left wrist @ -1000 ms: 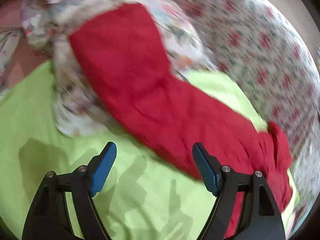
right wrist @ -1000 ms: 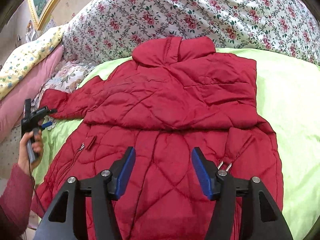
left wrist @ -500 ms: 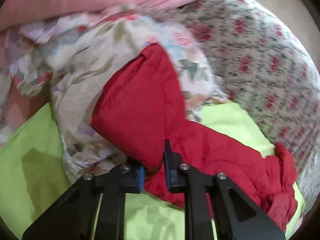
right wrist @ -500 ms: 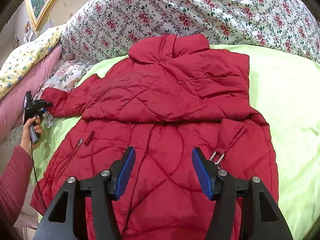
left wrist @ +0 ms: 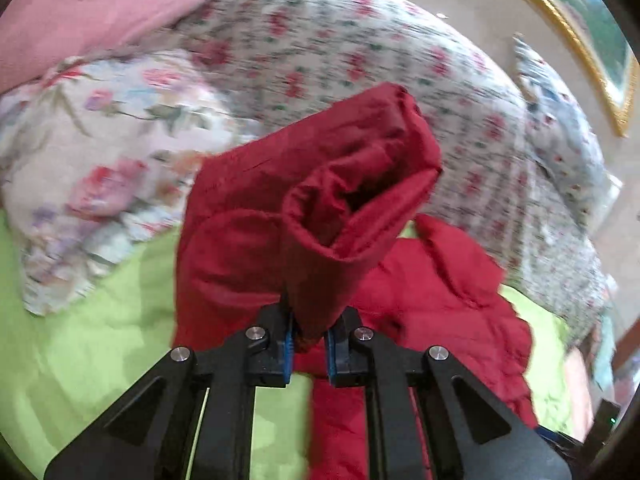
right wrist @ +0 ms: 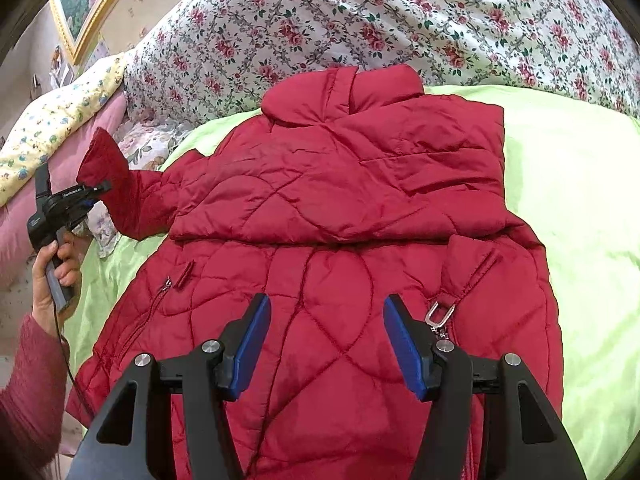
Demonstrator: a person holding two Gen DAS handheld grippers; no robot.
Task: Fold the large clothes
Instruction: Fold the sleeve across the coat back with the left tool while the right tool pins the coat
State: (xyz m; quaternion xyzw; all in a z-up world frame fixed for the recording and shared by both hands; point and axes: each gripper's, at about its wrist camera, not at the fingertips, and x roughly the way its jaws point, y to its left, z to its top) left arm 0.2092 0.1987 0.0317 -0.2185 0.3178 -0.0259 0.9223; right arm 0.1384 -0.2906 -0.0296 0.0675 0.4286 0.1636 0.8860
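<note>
1. While the coat [right wrist: 328, 240] lies spread on the bed [right wrist: 580, 208], collar toward the floral quilt [right wrist: 360, 20], I judge the fold to be in its early part: the far side looks turned in across the chest already, since a flat panel lies over the upper body with a straight edge running across the middle.

2. My left gripper [left wrist: 310, 340] is clenched on the cuff of the sleeve [left wrist: 320, 208]; its jaws have just been closing, and the red fabric is pinched between the blue pads [left wrist: 287, 344]. In the left wrist view the cuff stands up above the jaws with its mouth gaping.

3. From the right wrist view I see that same sleeve [right wrist: 120, 184] lifted off the bed at the coat's left edge, beside the pink pillow [right wrist: 24, 208], with the hand [right wrist: 56, 276] holding the left gripper [right wrist: 98, 192] under it.

4. My right gripper [right wrist: 326, 344] is released, jaws apart with nothing between them, hovering over the lower half of the coat near the metal clasp [right wrist: 440, 314].

5. What is left, as I read it: carry this sleeve in over the body and lay it flat, then bring the hem up toward the collar, probably in more than one fold given the coat's length. The lower half is entirely unfolded.

6. The padded fabric looks springy, so I expect each fold to need pressing down.
</note>
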